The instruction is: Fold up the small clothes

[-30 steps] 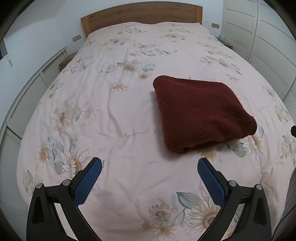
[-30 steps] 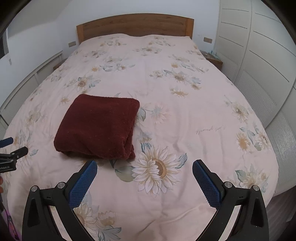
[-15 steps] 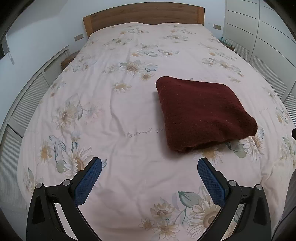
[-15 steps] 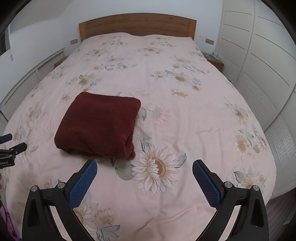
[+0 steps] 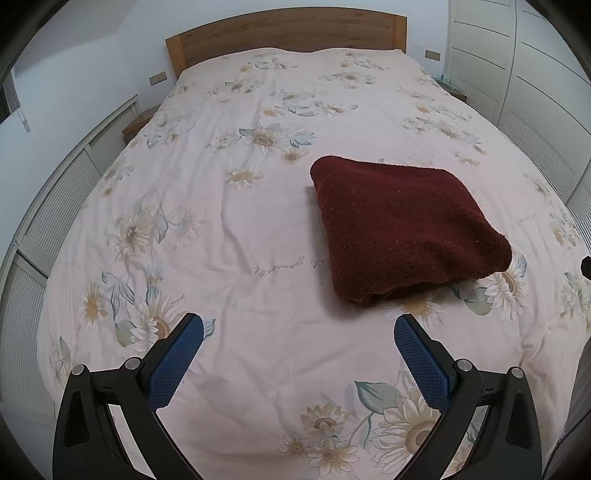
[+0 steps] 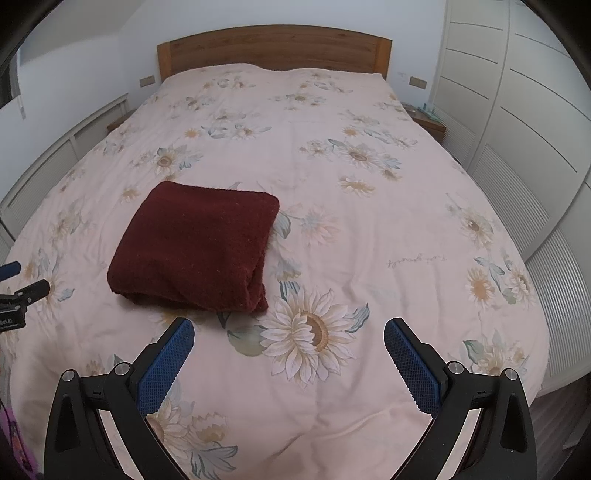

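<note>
Maroon knit garment [image 5: 402, 229], folded into a thick square, lies on the floral bedspread [image 5: 240, 236] below the wooden headboard [image 5: 284, 33]. Only the right wrist view shows the left gripper [image 6: 16, 280] beside it. Both the left gripper and the right gripper [image 6: 288, 332] hover spread wide, empty.

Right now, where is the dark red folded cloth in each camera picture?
Left wrist view: the dark red folded cloth lies right of centre on the bedspread.
Right wrist view: the same cloth lies left of centre.
Shared landmark: the wooden headboard at the far end of the bed.
</note>
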A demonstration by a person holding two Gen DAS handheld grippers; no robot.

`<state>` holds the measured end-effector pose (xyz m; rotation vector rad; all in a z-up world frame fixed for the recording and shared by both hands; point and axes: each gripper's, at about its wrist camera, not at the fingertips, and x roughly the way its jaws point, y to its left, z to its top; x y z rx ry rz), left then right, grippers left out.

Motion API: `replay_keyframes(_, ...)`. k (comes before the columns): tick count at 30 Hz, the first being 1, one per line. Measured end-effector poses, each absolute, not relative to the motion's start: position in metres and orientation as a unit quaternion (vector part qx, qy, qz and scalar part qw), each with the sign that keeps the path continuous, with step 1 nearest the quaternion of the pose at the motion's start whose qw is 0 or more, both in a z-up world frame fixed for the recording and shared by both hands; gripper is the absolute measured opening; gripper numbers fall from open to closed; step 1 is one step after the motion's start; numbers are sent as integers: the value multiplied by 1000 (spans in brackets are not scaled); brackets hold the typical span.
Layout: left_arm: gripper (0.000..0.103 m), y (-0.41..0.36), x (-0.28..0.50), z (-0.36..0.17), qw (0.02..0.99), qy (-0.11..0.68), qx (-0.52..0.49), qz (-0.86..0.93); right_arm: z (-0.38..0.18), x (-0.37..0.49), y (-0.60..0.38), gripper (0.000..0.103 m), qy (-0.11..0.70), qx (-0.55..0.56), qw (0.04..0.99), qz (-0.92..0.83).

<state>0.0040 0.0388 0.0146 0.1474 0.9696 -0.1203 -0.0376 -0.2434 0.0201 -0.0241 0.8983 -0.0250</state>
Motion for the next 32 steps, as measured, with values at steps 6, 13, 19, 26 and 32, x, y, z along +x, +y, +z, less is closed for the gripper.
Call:
replay_keyframes(6, 102, 37, 4, 15, 880, 465, 72, -57, 20, -39, -242, 103, 435, -13, 900, -11)
replay_keyframes(13, 102, 35, 4, 16, 880, 466, 75, -58, 20, -39, -242, 103, 436, -13, 900, -12)
replay_keyframes(19, 102, 36, 5, 16, 880, 465, 77, -58, 19, -39, -242, 103, 436, -14, 900, -11)
replay_keyframes(26, 102, 37, 5, 16, 879, 467, 77, -56, 19, -40, -242, 103, 437, -15, 899, -11)
replay_keyframes(32, 102, 40, 6, 14, 877, 469, 79, -64, 17, -40, -243, 103, 438, -16, 899, -9)
